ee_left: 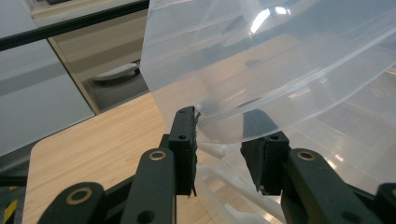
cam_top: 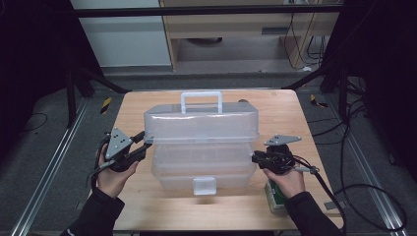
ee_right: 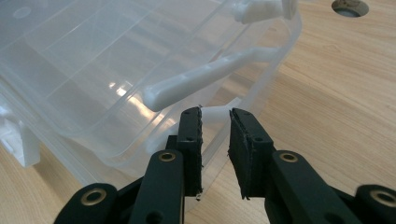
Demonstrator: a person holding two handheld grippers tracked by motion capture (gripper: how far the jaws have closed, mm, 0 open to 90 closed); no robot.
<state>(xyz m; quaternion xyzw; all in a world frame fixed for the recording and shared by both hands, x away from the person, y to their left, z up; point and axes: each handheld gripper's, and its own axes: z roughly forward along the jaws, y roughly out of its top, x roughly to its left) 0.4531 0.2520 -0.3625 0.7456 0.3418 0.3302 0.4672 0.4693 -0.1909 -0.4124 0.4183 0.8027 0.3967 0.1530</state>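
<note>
High view puts the clear storage box (cam_top: pixel 201 147) mid-bench with its upper tray (cam_top: pixel 201 123) already lifted, the left gripper (cam_top: pixel 142 142) partly open around its rim, the right gripper (cam_top: pixel 255 157) narrowly open, gripping nothing; full opening remains.

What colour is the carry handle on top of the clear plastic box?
White, best seen in the high view: carry handle on the clear plastic box.

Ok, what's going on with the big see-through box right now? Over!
Left hand-held gripper open around the raised lid's edge. Right hand-held gripper open at the clear box's side. Green carton beside the right hand.
</note>
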